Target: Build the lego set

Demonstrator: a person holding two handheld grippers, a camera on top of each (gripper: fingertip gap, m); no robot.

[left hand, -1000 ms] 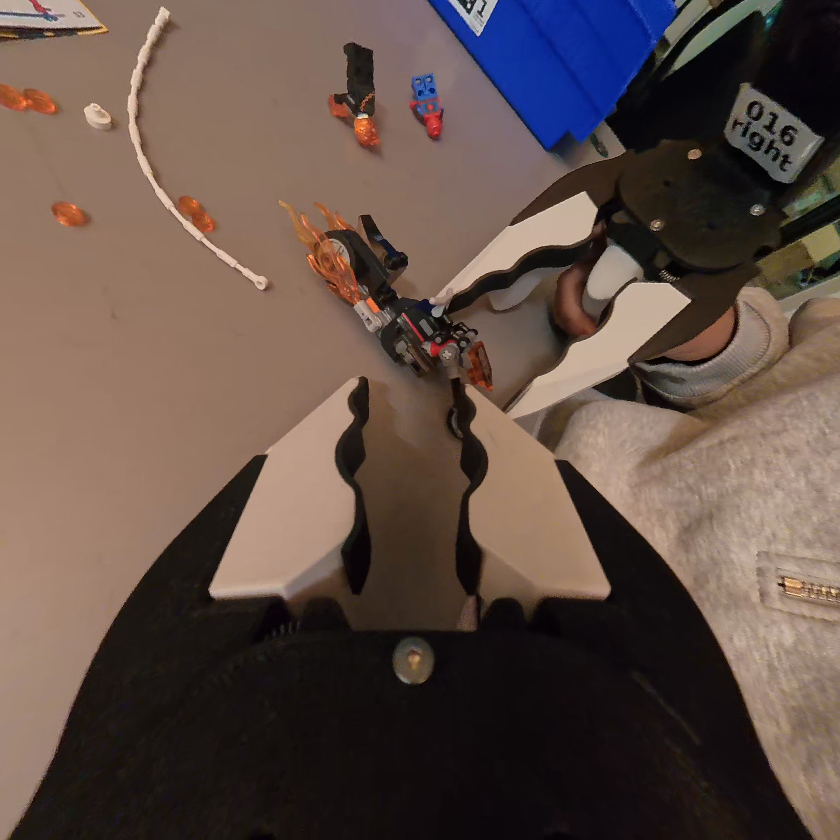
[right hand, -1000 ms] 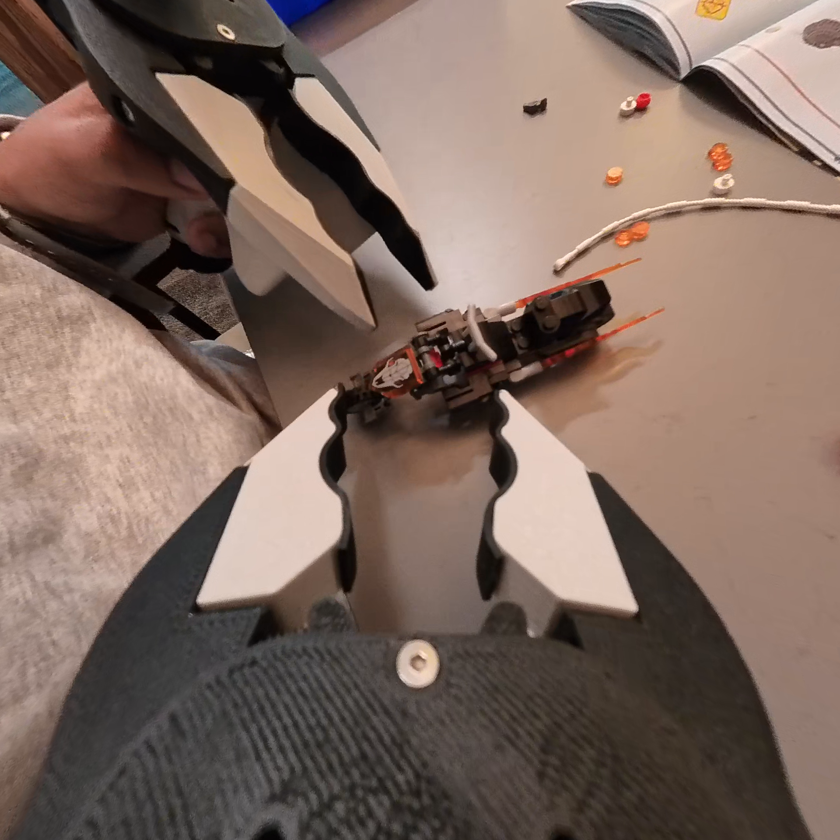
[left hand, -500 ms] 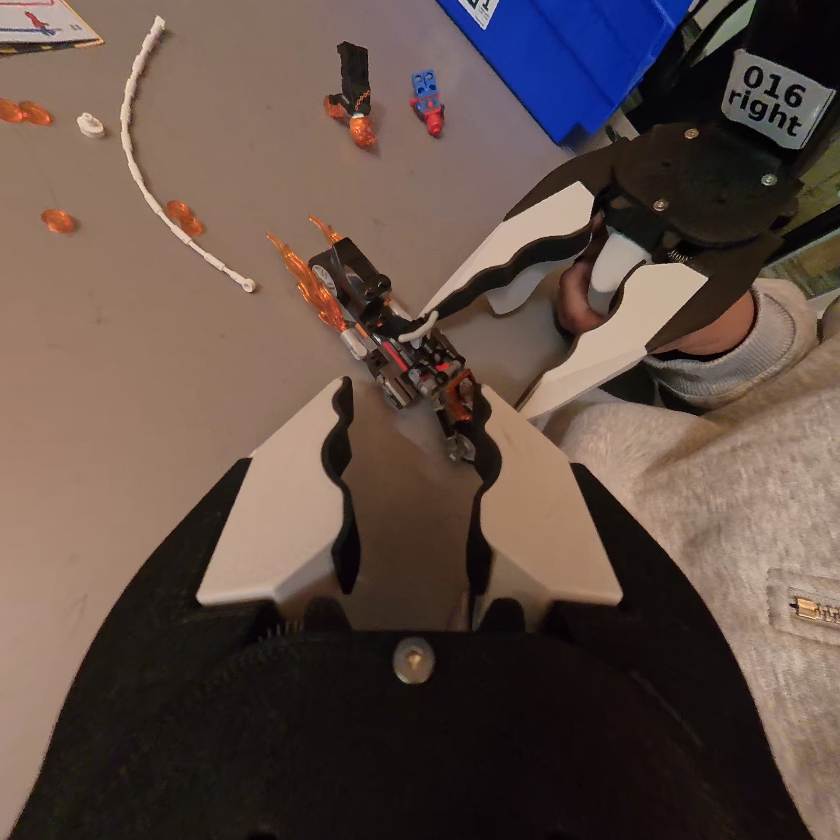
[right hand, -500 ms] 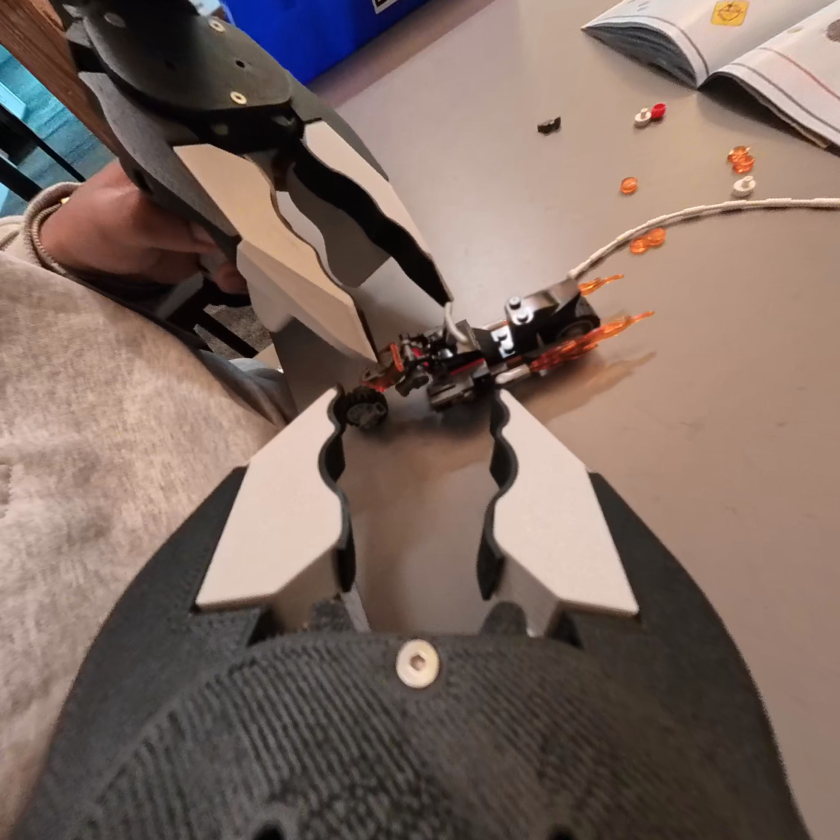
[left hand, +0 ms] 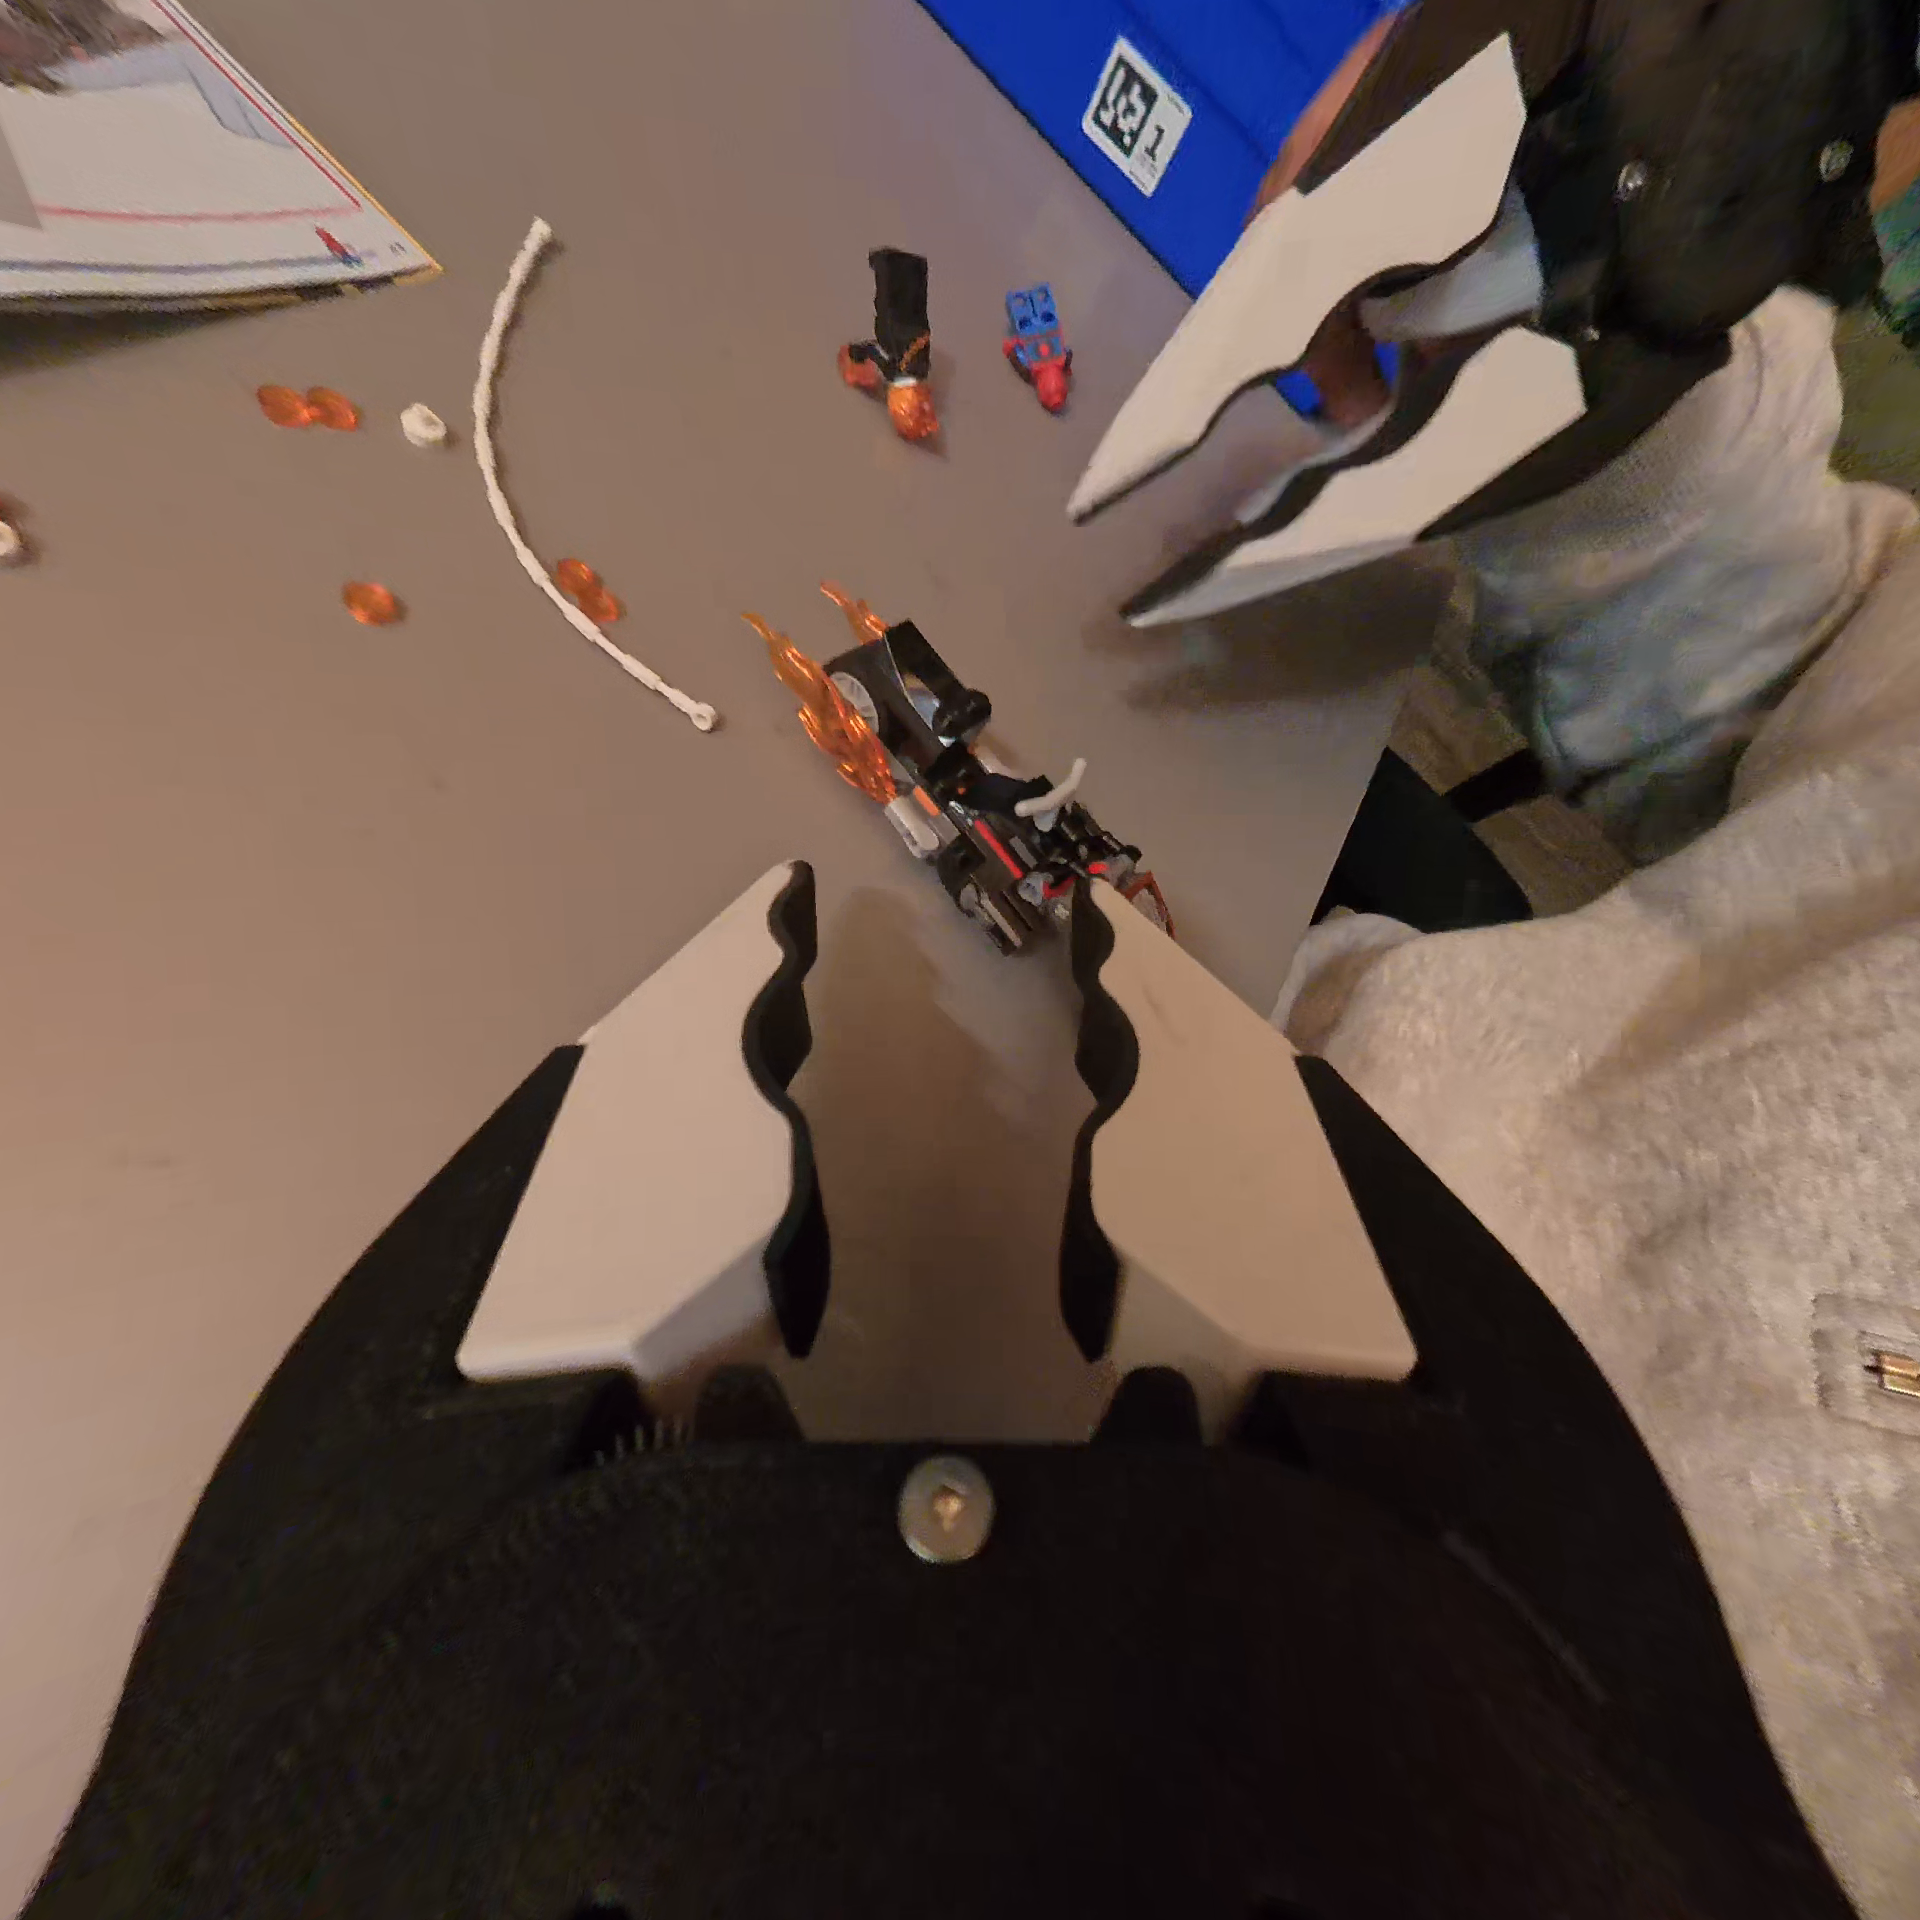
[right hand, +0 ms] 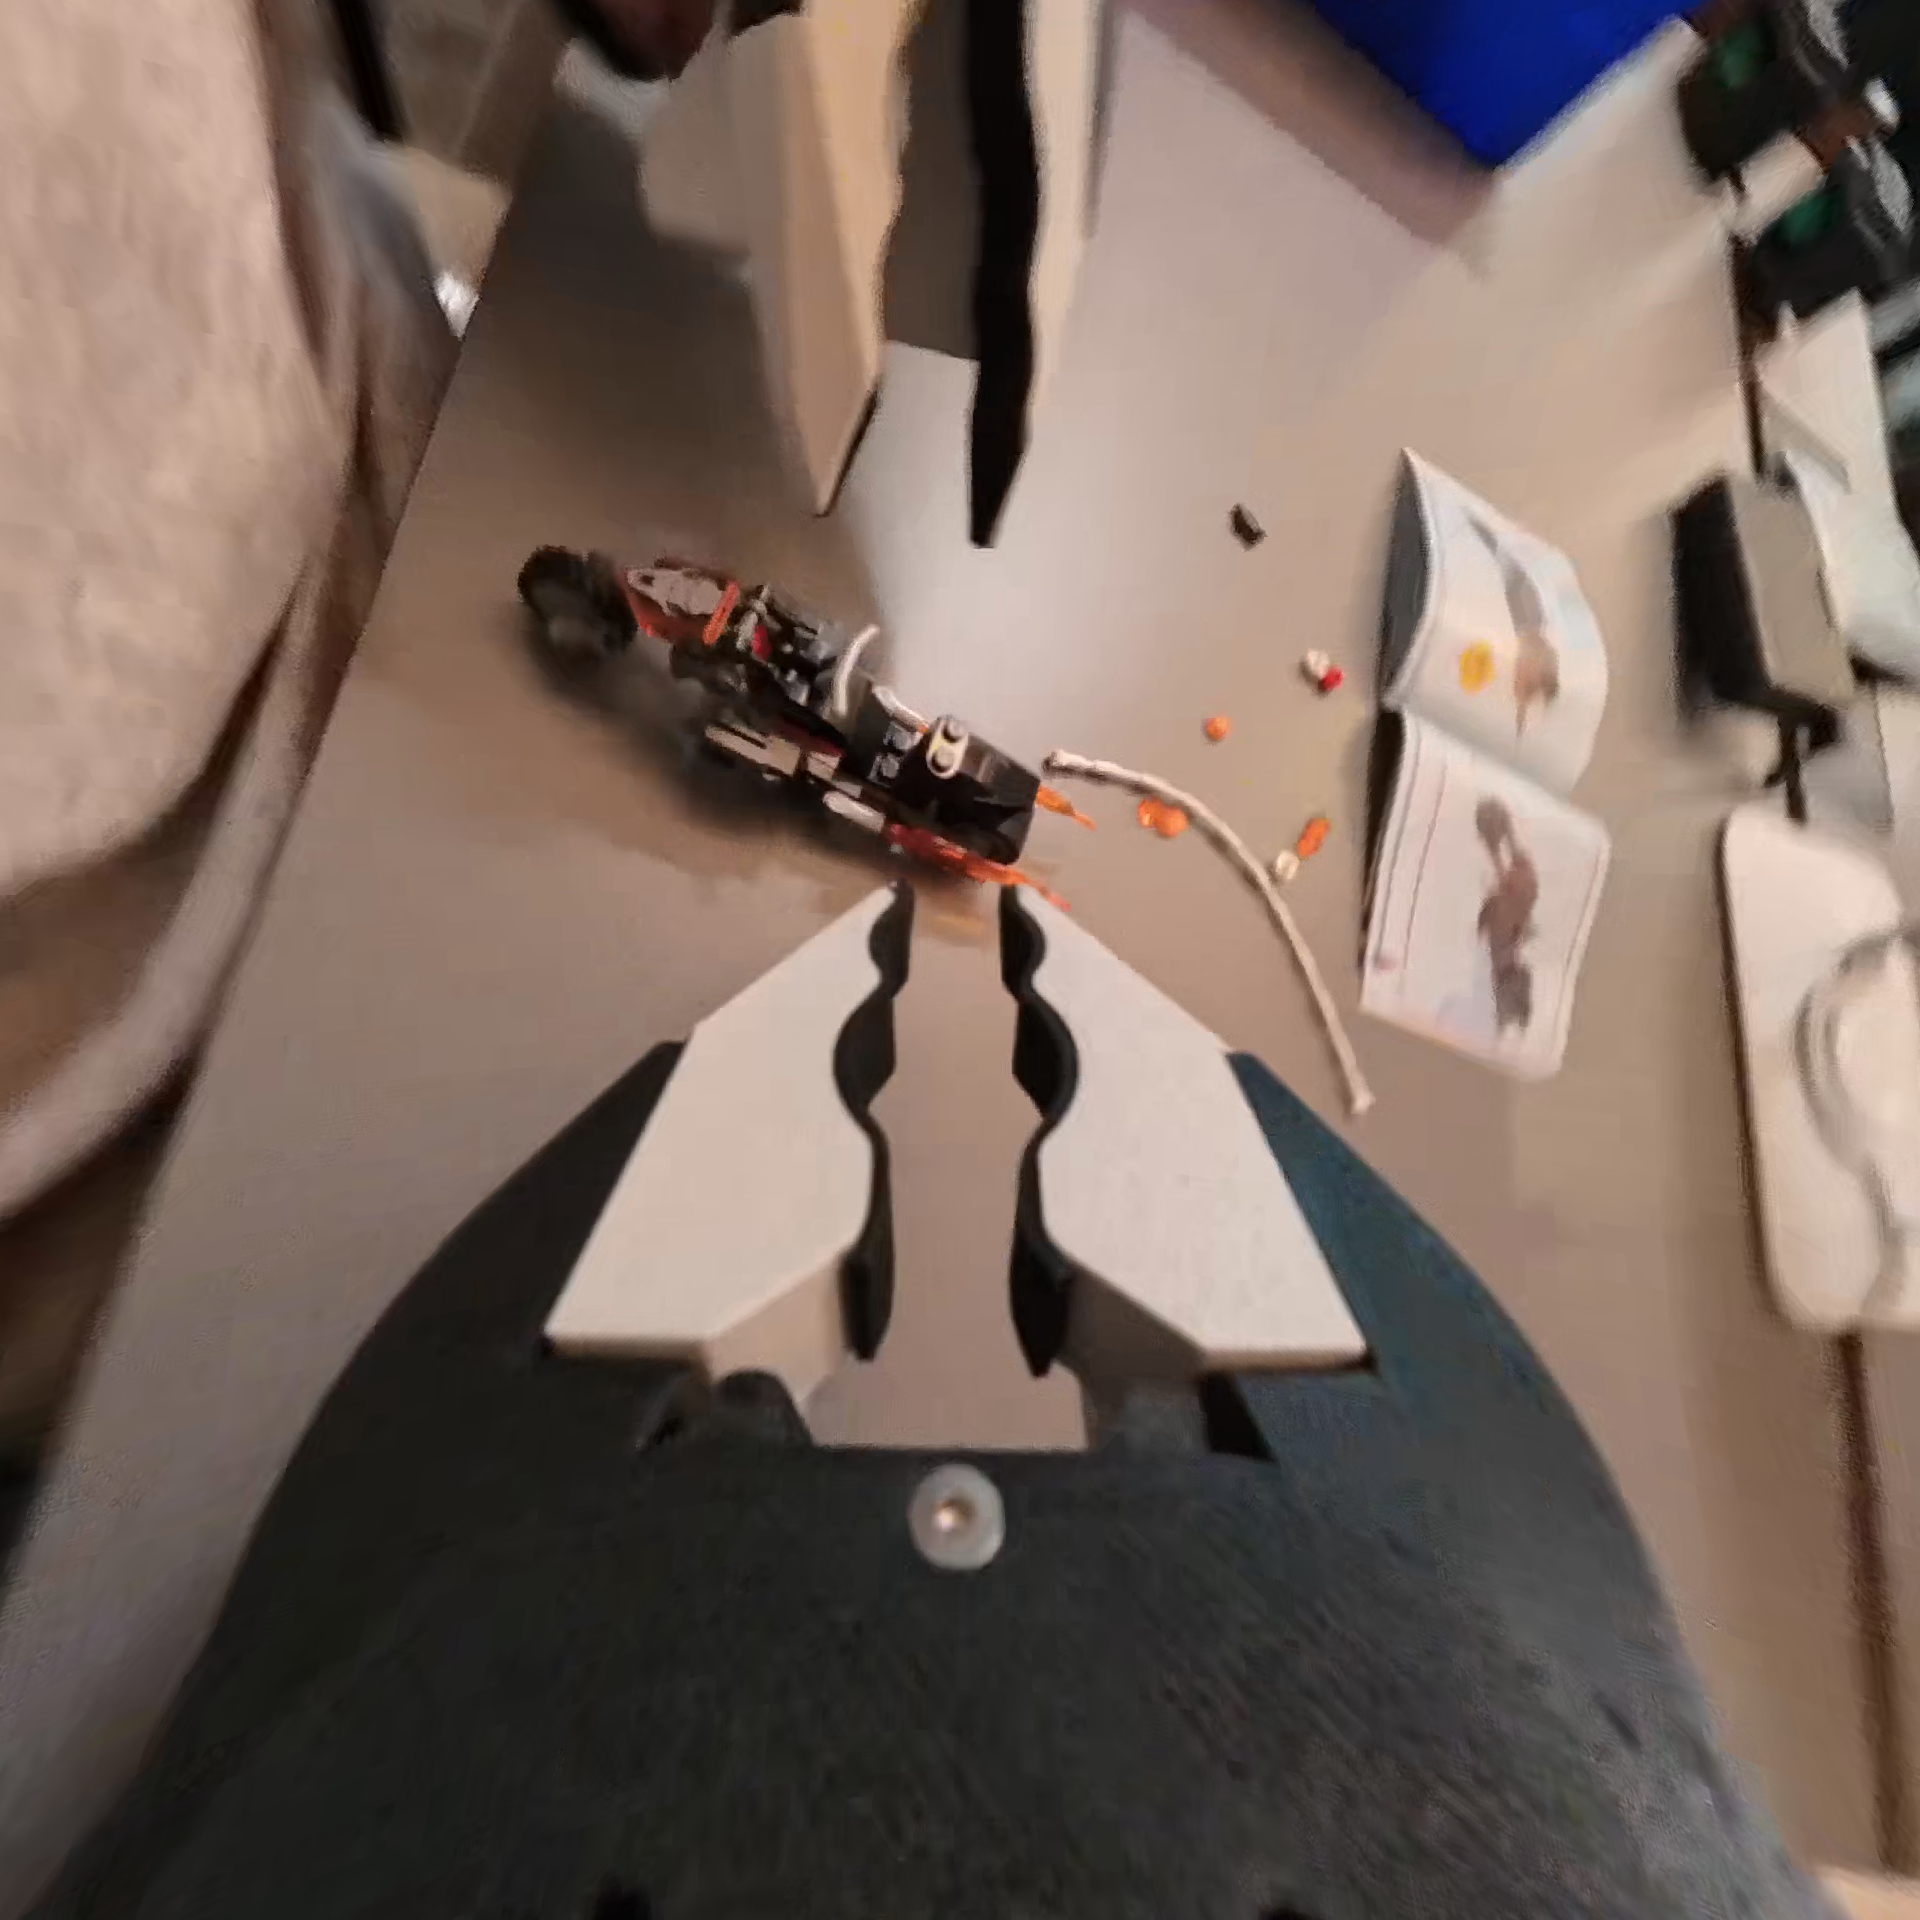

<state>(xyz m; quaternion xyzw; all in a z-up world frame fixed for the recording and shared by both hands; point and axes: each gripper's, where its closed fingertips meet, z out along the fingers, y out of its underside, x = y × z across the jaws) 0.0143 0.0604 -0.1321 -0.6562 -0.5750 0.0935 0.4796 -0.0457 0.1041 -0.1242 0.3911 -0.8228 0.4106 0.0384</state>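
The black and red lego motorcycle [left hand: 956,800] with orange flames at its rear wheel sits on the grey table [left hand: 312,935] near the front edge. It also shows in the right wrist view [right hand: 810,717]. My left gripper [left hand: 945,883] is open and empty just short of the bike's front end; it shows blurred in the right wrist view [right hand: 904,520]. My right gripper [right hand: 953,899] is empty, its jaws only narrowly apart, held above the flame end. In the left wrist view it [left hand: 1107,561] hangs off to the bike's right.
A white chain [left hand: 520,488], orange round studs [left hand: 307,407], a small white piece [left hand: 423,424] and two minifigure parts [left hand: 899,343] [left hand: 1039,343] lie farther back. An open instruction booklet [right hand: 1486,769] and a blue bin [left hand: 1226,62] stand beyond. A person's grey sweater [left hand: 1558,1143] is at the edge.
The motorcycle was rolled from its side onto its wheels. Both grippers have drawn back from it. The right gripper rose, swung round toward the flame end and narrowed its jaws.
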